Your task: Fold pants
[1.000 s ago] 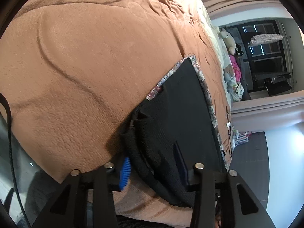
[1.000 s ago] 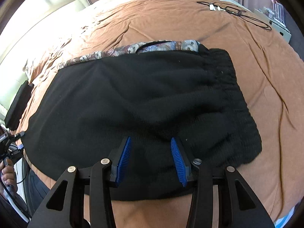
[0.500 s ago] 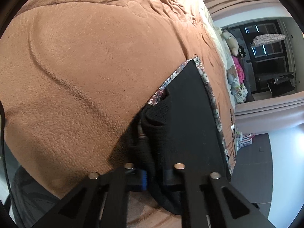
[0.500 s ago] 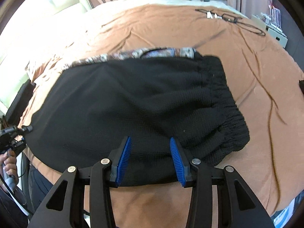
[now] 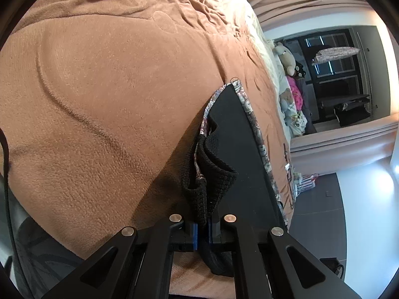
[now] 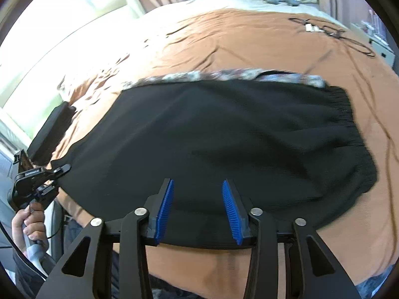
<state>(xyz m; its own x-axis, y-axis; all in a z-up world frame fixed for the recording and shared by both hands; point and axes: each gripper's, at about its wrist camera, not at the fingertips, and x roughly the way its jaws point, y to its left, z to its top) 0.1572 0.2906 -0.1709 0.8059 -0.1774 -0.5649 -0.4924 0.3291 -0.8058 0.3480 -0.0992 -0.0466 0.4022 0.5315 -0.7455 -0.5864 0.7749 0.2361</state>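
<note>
Black knit pants [image 6: 224, 134] with a patterned inner lining lie flat on a brown bedspread [image 6: 249, 37], elastic waistband to the right. My left gripper [image 5: 203, 231] is shut on a bunched corner of the pants [image 5: 209, 186] at the leg end. It also shows at the left in the right wrist view [image 6: 47, 174]. My right gripper [image 6: 197, 211] is open above the near edge of the pants, holding nothing.
The brown bedspread [image 5: 99, 99] spreads wide to the left of the pants. Black cables [image 6: 334, 30] lie on the bed at the far right. Stuffed toys [image 5: 286, 54] sit at the head of the bed. The bed's near edge is just below my grippers.
My left gripper has closed on the corner of the pants and lifted it into a bunch. My right gripper stayed open and pulled back toward the near edge.
</note>
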